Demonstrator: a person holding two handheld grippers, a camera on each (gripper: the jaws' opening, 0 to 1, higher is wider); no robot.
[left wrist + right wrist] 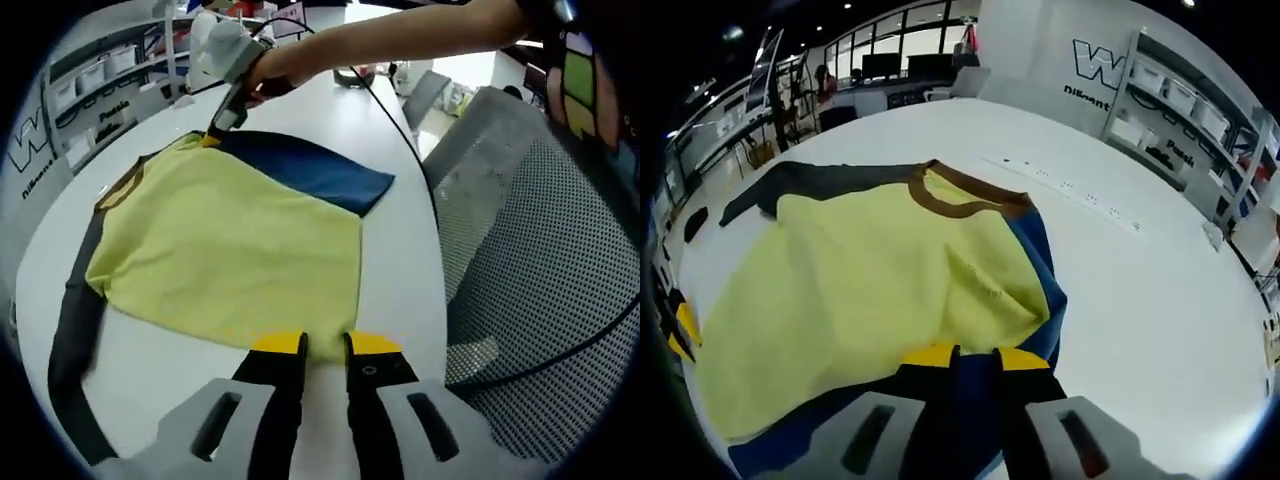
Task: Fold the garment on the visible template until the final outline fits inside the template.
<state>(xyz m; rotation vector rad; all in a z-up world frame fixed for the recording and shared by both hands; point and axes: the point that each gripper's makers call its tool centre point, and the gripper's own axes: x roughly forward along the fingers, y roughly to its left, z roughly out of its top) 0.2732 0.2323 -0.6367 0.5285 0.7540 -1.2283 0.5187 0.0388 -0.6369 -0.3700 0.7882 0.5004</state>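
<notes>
One white desk [400, 150] carries the garment [240, 250], a yellow shirt lying flat with a dark grey sleeve [75, 320] stretched along one side and a blue sleeve [310, 165] folded across its top. A brown collar [960, 195] faces the right gripper view. The left gripper [325, 345] sits at the hem edge, fingers nearly closed; whether they pinch cloth I cannot tell. The right gripper [965, 355] has its fingers clenched on the blue sleeve.
</notes>
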